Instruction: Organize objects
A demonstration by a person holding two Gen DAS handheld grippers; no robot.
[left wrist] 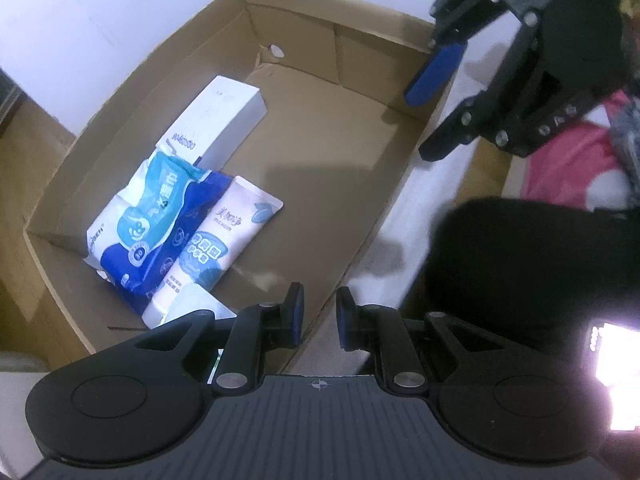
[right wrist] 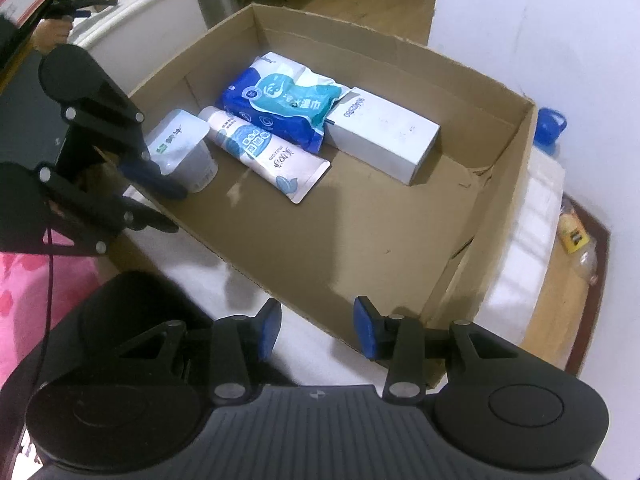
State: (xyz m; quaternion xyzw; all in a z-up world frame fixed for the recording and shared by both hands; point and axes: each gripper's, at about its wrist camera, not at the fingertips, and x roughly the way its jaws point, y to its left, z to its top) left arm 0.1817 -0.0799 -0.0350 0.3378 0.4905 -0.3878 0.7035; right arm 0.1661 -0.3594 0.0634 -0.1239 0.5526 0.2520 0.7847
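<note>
On the bed, white top, near its wooden edge: one cardboard box (right wrist: 400, 72), open, flaps gone, about half its floor bare.

Contents, all toward the far-left corner of the box:
- white carton (right wrist: 384, 136), flat, along the far wall;
- blue pack of wipes (right wrist: 276, 108), touching the carton, partly over it;
- tube (right wrist: 264, 152), flat beside the pack, crimped end toward the bare floor;
- small tub (right wrist: 180, 148), upright against the left wall, just beside the tube.

Left hand-held gripper (left wrist: 320, 314): drawn together on the left wall of the box, one pad inside next to the tub, the other outside. It appears to be pinching the cardboard.

Right hand-held gripper (right wrist: 320, 328): astride the near wall close to the near corner, pads spread wider than the cardboard, not seen pressing on it.

Step, as judged: taking the box by its walls to shift or straighten it.

Hazards:
- Uneven hold. One side clamped and the other loose would swing the box about the left grip if it is pulled now.
- Thin wall. Single cardboard, creased already at the right corner, may fold or tear under a lift.
- Load off-centre. Any tilt sends the tube and pack sliding over the bare floor, and the tub may tip over.
- Crowding. The inner left pad sits close to the tub and may knock it.
- Bed edge nearby. A long drag could carry the box over it.
</note>
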